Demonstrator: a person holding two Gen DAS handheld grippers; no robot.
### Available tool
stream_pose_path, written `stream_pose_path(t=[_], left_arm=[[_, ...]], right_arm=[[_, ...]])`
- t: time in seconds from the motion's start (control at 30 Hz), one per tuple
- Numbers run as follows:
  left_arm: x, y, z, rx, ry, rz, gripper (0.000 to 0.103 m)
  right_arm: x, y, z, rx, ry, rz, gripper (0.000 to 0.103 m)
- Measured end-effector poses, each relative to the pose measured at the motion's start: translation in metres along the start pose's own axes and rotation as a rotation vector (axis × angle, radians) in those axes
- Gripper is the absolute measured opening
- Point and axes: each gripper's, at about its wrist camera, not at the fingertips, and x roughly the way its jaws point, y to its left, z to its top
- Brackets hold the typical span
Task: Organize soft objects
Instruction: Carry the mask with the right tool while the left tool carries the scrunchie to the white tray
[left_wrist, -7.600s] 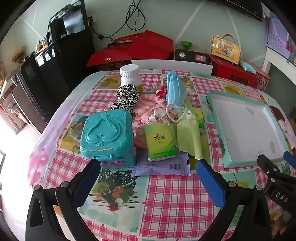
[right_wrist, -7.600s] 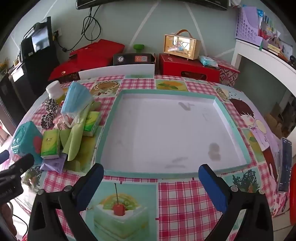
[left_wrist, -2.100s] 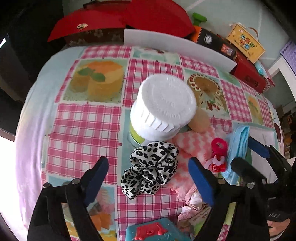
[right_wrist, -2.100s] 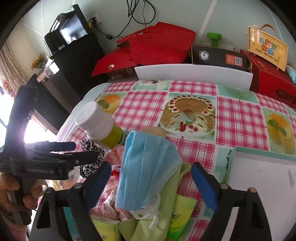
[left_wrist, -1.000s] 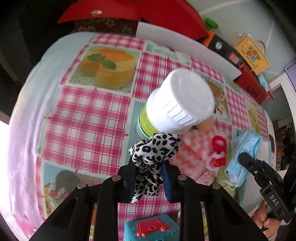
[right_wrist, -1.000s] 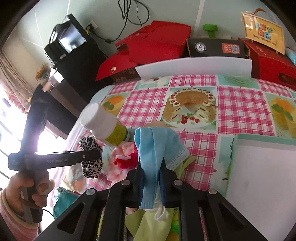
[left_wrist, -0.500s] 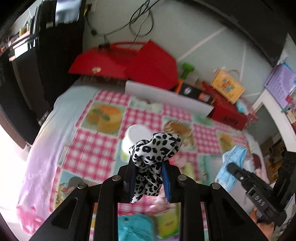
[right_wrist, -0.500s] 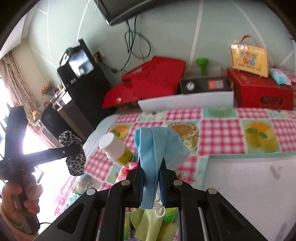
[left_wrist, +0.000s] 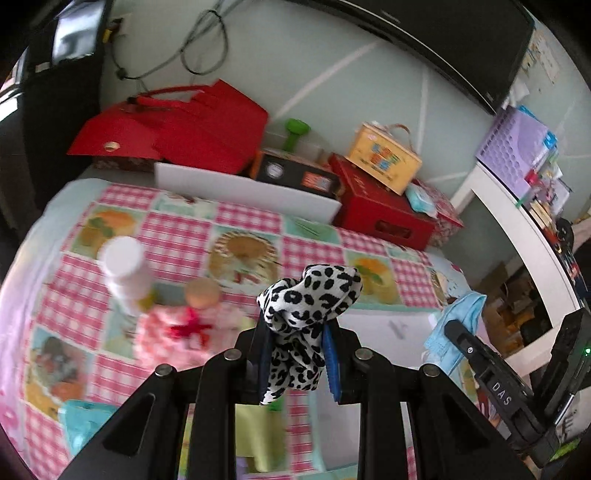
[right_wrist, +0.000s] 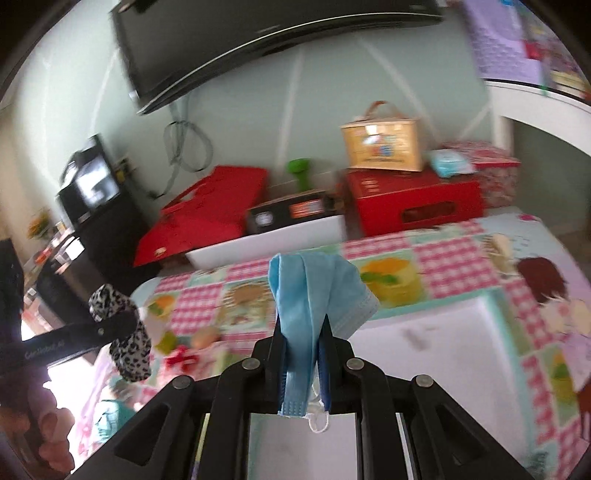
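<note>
both grippers have lifted off the pile, my left gripper (left_wrist: 293, 354) clamping the leopard-print fabric scrunchie (left_wrist: 306, 314) and my right gripper (right_wrist: 301, 354) clamping the pale blue pleated face mask (right_wrist: 314, 302), carried toward the white teal-rimmed tray (right_wrist: 424, 332) for sorting.

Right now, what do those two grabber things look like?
Both are black plastic with silver round rivets on the linkages. The left gripper has blue pads inside its jaws, and so does the right gripper. Seen from the side, the right one carries white letters "DAS", and the left one has pale lettering too blurred to read. No sleeve shows clearly.
</note>
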Motion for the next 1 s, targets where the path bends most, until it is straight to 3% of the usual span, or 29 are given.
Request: stream_pose_path(t=[0.17, 0.43, 0.7, 1.0], left_arm=[[0.024, -0.03, -0.008, 0.018, 0.028, -0.018, 0.026], [0.066, -0.068, -0.02, 0.063, 0.099, -0.017, 0.026], [0.104, -0.085, -0.037, 0.096, 0.162, 0.007, 0.026], [0.134, -0.077, -0.05, 0.074, 0.204, 0.04, 0.027]], right_arm=[[-0.014, -0.05, 0.002, 0.079, -0.031, -0.118, 0.015], [-0.019, -0.109, -0.001, 0.184, -0.027, -0.218, 0.015], [-0.005, -0.135, -0.01, 0.237, 0.028, -0.276, 0.017], [0.037, -0.134, -0.026, 0.24, 0.141, -0.243, 0.017]])
